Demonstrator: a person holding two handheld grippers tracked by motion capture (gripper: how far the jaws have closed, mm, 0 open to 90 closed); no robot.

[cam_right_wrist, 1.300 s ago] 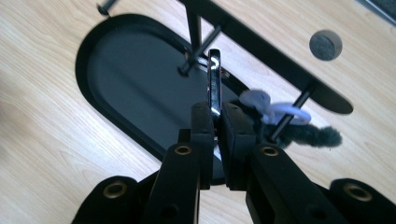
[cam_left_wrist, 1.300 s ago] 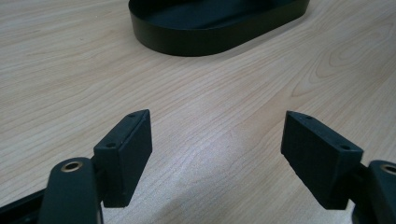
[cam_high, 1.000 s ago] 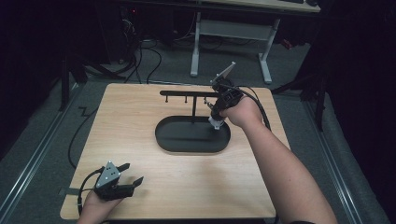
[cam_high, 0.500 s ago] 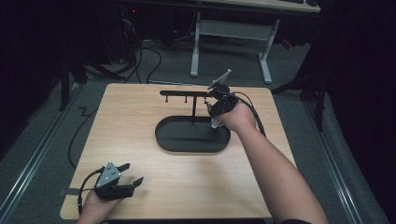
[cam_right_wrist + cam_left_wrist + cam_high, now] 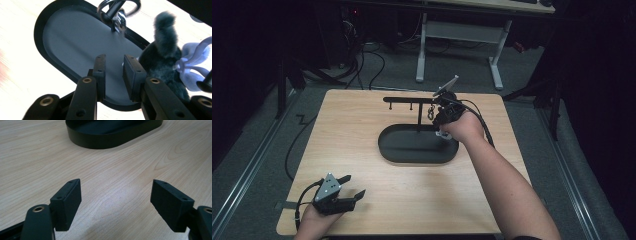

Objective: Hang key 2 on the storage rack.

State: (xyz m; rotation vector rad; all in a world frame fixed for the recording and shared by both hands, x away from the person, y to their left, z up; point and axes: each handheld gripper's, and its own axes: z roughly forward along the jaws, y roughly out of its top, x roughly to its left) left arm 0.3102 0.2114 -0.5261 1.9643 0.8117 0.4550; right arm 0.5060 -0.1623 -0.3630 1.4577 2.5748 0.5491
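right gripper (image 5: 438, 116): lifted from low over the black tray (image 5: 392, 150) to up beside the stand's crossbar (image 5: 409, 99) | shifted toward far edge | keyring (image 5: 430, 113) now dangling at bar

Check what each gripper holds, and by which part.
Nothing. Right gripper gapes narrowly, empty, beside the dark teal fluffy keychain; left gripper open over the light wooden table.

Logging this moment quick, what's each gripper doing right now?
Left gripper: open, holding nothing, low over the light wooden table.
Right gripper: fingers partly open, nothing between them, above the black oval tray.
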